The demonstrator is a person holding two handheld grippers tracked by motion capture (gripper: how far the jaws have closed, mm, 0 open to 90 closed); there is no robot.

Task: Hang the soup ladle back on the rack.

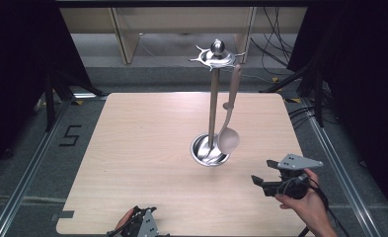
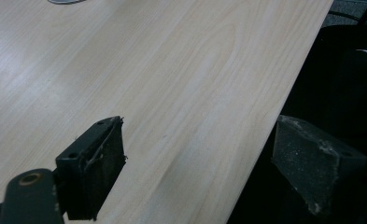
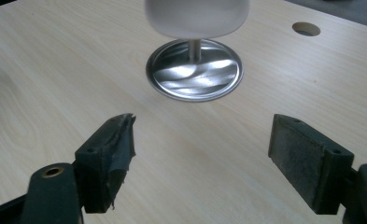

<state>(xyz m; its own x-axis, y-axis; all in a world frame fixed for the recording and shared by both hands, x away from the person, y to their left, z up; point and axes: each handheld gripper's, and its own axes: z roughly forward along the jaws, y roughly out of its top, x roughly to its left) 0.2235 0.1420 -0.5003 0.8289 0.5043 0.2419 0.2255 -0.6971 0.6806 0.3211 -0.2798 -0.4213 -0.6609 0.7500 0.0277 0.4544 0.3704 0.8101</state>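
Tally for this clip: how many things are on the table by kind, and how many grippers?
Metal utensil stand: 1
Ladle hanging from the stand: 1
Handheld grippers: 2, left gripper and right gripper, both with jaws open
Total: 4

I see a pale wood-grain surface (image 1: 147, 148) — on it stands one thing, a metal utensil stand (image 1: 212, 98) with its round dished base (image 1: 209, 150) near the middle.
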